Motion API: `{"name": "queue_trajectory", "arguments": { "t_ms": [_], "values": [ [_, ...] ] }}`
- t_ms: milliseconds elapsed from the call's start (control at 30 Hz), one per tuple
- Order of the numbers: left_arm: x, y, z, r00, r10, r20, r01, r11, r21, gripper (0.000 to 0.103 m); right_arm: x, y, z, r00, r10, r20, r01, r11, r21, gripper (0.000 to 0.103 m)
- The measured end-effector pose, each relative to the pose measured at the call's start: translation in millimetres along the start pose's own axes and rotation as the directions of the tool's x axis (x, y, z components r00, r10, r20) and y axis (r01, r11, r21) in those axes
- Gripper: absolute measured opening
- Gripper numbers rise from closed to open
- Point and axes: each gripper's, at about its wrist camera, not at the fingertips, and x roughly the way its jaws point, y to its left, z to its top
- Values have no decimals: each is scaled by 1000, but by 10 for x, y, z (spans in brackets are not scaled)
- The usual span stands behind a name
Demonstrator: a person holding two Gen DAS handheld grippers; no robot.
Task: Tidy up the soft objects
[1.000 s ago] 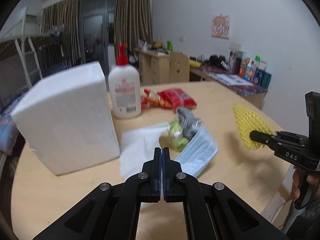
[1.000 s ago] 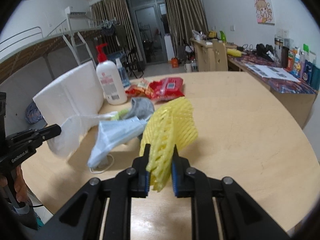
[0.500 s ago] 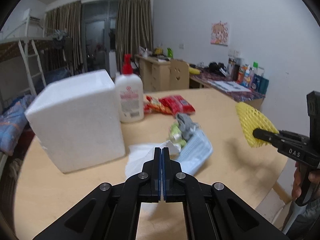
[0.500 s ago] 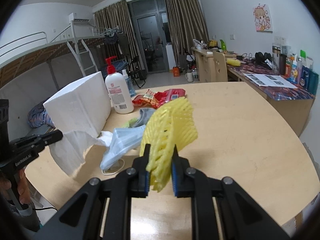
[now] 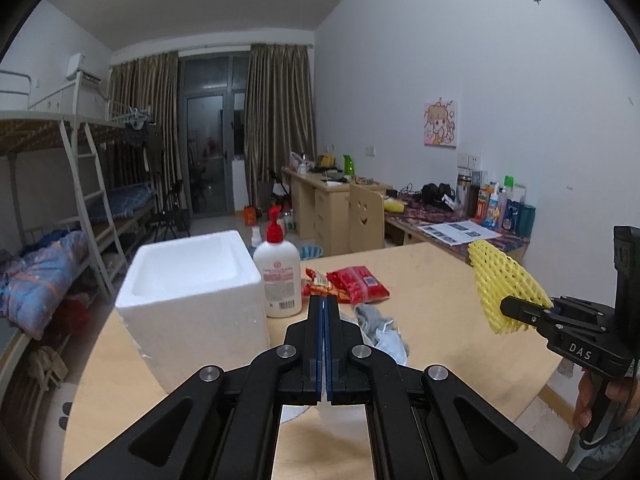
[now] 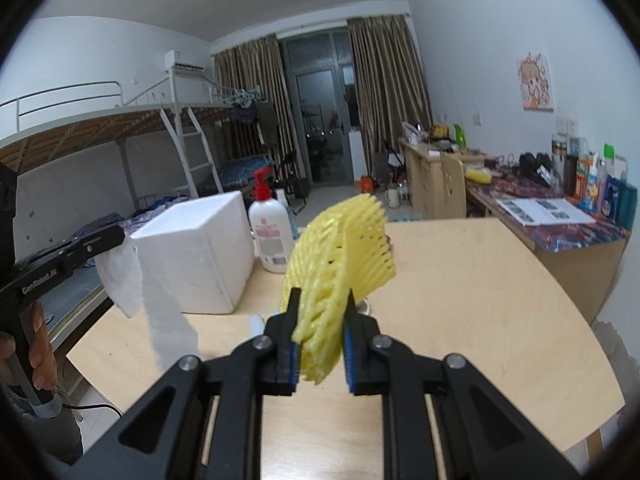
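Dim ceiling light, soft shadows, fisheye-warped edges, possibly slight blur.

From my left camera, my own closed black left gripper (image 5: 324, 308) hid nearly all of the white tissue sheet (image 6: 120, 280) it pinched and covered part of the crumpled grey sock (image 5: 370, 318) and pale blue face mask (image 5: 394, 344). My yellow foam fruit net (image 6: 340, 264) blocked those table items in my right view. The white lotion bottle's (image 5: 278, 280) label print was too small to read.
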Motion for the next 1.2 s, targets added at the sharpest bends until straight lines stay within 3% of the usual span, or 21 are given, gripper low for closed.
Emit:
{"name": "queue_trajectory", "arguments": {
  "t_ms": [233,567,833,1200],
  "values": [
    [-274,4,53,999,27,46,-27,1000,-6,0,-98,73,13,999,24,32,-24,1000,-14,20],
    [-373,45,-21,998,55,33,-54,998,-22,0,-77,166,16,998,58,32,-57,998,-39,20],
    [-472,212,-63,993,113,29,-112,992,-53,0,101,390,76,989,146,16,-144,987,-76,20],
    [-569,518,-141,974,226,9,-223,969,-109,0,382,697,171,962,274,-20,-274,954,-123,20]
  ]
}}
